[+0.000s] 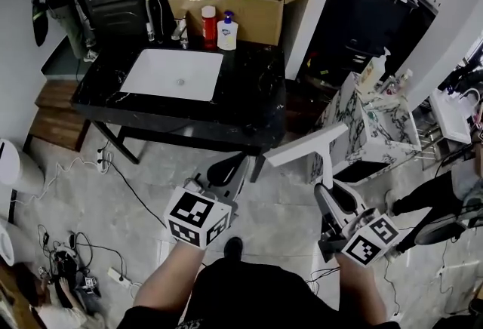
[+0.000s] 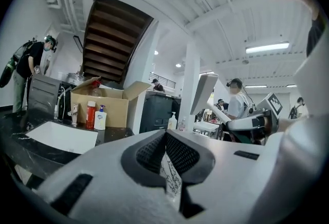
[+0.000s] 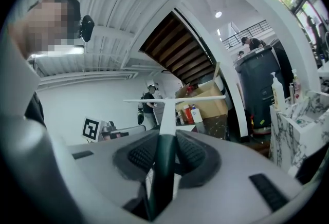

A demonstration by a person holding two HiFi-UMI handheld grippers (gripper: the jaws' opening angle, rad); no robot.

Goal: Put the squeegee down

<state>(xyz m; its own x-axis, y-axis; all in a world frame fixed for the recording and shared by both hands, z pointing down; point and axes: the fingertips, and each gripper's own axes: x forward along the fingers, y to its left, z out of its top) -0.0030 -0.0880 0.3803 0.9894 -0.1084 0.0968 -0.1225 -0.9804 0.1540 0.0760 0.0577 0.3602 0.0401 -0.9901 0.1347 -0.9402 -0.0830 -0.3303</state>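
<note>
We are recording a black polished stone counter as the reference point. An open brown cardboard box is standing on the counter's far edge, and a white rectangular sink basin is sitting sunk into the counter's left half.

The right gripper is hovering off the counter's near right corner, over the floor, and its jaws are clamping the dark green handle of a white T-shaped squeegee. The squeegee's blade is lying level, just beyond the counter's near edge and clear of it.

The left gripper is hovering at the middle of the counter's near edge, and its jaws are meeting at the tips with nothing between them.

A red plastic bottle and a white pump soap bottle are standing side by side on the counter, between the sink basin and the cardboard box.
</note>
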